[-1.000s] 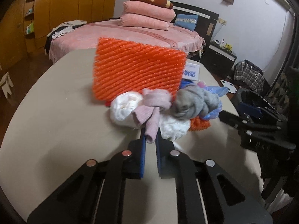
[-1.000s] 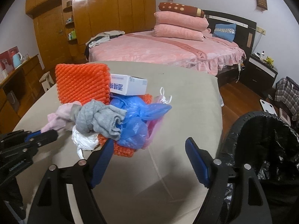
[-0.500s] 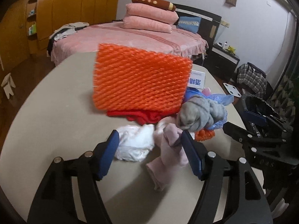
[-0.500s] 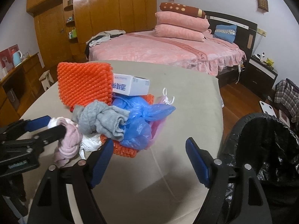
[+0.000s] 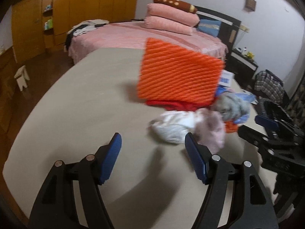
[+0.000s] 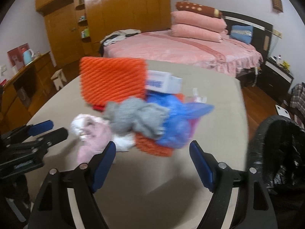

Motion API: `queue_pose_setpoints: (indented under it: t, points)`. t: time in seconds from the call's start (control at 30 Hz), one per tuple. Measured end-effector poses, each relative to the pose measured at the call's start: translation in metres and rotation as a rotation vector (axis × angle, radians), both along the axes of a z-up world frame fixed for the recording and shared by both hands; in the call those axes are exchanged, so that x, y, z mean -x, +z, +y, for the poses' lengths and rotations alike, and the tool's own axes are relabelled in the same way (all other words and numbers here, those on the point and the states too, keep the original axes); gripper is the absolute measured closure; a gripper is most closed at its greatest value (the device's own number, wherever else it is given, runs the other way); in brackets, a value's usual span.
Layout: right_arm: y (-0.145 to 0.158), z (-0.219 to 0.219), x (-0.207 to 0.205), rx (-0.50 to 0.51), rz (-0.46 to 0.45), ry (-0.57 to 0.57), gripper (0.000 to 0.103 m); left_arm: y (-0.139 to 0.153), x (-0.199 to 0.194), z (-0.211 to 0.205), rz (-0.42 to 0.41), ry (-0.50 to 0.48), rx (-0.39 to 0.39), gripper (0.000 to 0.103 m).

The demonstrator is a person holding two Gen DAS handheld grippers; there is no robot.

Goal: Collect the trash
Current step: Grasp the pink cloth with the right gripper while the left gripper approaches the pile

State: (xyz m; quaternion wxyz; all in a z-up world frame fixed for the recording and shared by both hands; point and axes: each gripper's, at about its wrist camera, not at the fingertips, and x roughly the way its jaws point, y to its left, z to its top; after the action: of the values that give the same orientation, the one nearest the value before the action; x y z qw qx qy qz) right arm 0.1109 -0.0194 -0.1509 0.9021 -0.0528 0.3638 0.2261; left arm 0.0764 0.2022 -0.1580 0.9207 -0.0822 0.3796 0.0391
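Both pairs of fingers stand apart and carry nothing. Your left gripper [image 5: 152,147] hangs over bare table [image 5: 80,114], with its blue pads spread wide; the pink cloth [image 5: 211,127] lies just past its right finger, free on the table. Your right gripper [image 6: 152,152] is also spread, and between its pads you see only the table surface, with the edge of the pile just beyond the tips.

The trash is one heap near the middle of the table (both pictures are blurred, so small details are not sure). An orange foam net [image 6: 114,80] stands upright at the back, with a white box [image 6: 164,82] beside it. In front of them lie a grey cloth [image 6: 137,118], a blue plastic bag [image 6: 177,120], a white crumpled piece [image 5: 173,126] and the pink cloth, all touching each other. A black bin with a dark liner [image 6: 278,145] stands beside the table edge, on your right.
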Motion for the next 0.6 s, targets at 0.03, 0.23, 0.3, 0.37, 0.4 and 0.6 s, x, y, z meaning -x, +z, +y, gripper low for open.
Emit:
queue_pose_setpoints:
  t: [0.03, 0.23, 0.3, 0.37, 0.4, 0.6]
  points:
    - [-0.001, 0.006, 0.002, 0.000, 0.002, 0.016, 0.025, -0.001, 0.001, 0.003, 0.004, 0.007, -0.008, 0.036]
    - [-0.007, 0.033, 0.009, -0.006, 0.017, 0.062, 0.025, -0.006, 0.002, 0.020, 0.020, 0.034, -0.033, 0.036]
    - [-0.006, 0.042, 0.011, -0.008, 0.017, 0.074, 0.026, -0.007, 0.001, 0.024, 0.026, 0.041, -0.040, 0.036]
    - [-0.006, 0.047, 0.015, -0.007, 0.016, 0.087, 0.027, -0.007, 0.002, 0.030, 0.025, 0.048, -0.041, 0.036]
    - [-0.006, 0.050, 0.017, -0.004, 0.014, 0.094, 0.027, -0.007, 0.002, 0.031, 0.025, 0.050, -0.041, 0.036]
    - [-0.016, 0.064, 0.014, 0.022, 0.029, 0.117, 0.043, -0.009, 0.002, 0.036, 0.023, 0.054, -0.032, 0.036]
